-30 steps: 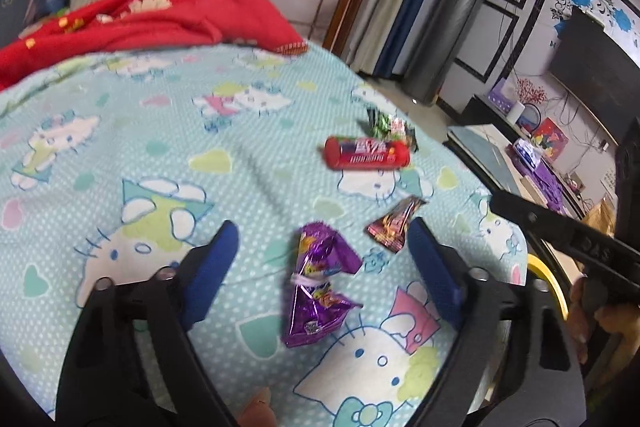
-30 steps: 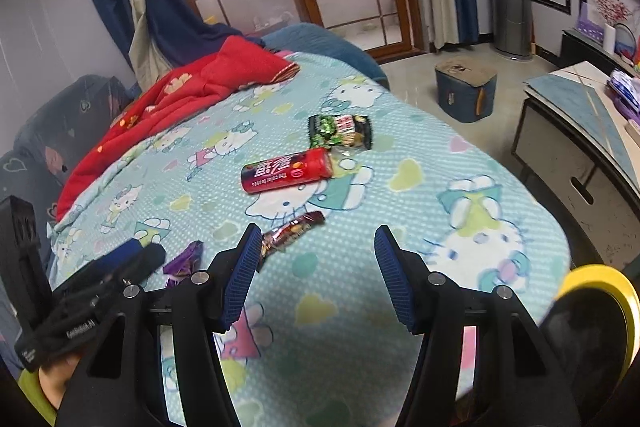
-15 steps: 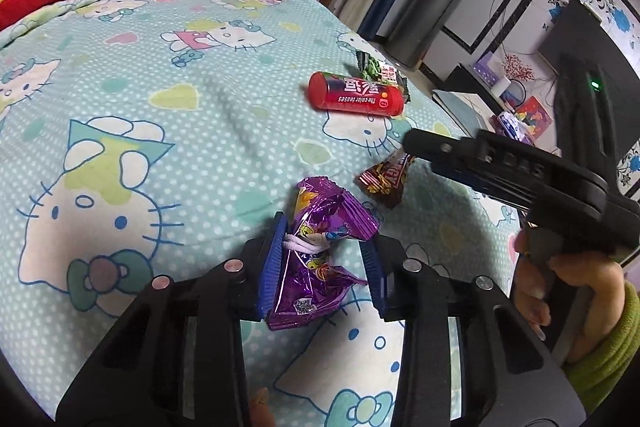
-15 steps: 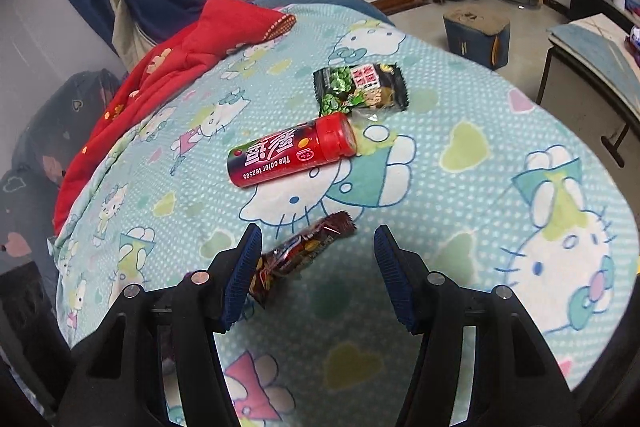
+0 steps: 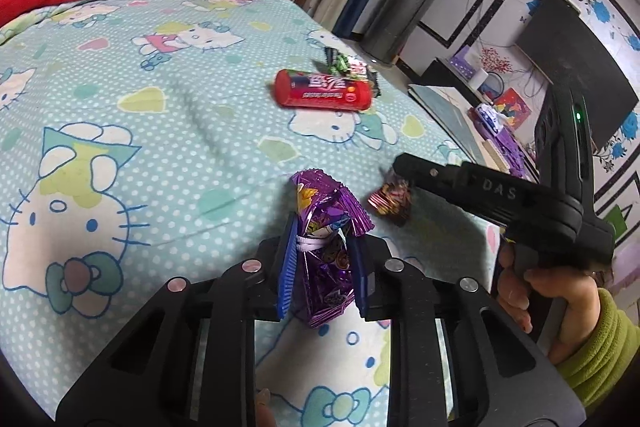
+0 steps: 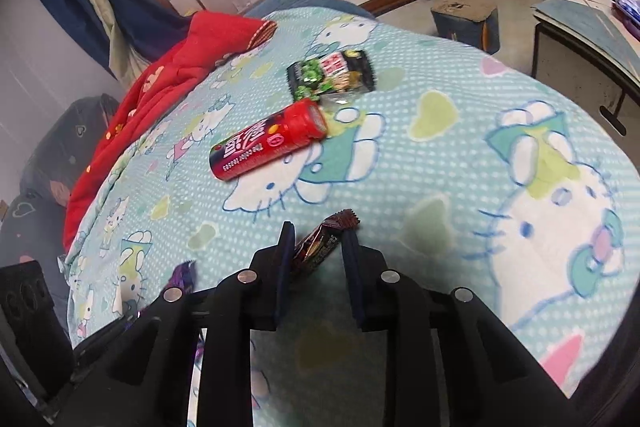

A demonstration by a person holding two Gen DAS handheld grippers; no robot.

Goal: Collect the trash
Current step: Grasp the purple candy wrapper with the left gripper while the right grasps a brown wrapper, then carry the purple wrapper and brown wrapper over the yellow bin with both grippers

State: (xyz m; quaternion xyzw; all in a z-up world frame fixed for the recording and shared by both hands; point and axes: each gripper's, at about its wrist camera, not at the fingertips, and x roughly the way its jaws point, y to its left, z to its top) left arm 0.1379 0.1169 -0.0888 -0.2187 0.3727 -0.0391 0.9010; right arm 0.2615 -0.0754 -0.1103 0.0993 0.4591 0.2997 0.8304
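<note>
L gripper [image 5: 322,251] clamps a purple candy wrapper [image 5: 326,247] just above the cartoon-cat bedsheet [image 5: 160,131]; R gripper [image 6: 316,259] pinches a dark red wrapper [image 6: 324,241]. Beyond: red tube [image 6: 268,145], w/ green snack packet [image 6: 332,75] touching its cap end.

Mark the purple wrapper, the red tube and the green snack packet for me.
purple wrapper [image 5: 326,259], left wrist view, crinkled middle between the fingers.
red tube [image 6: 266,143], right wrist view, label on its side.
green snack packet [image 6: 332,75], right wrist view, printed face.
</note>
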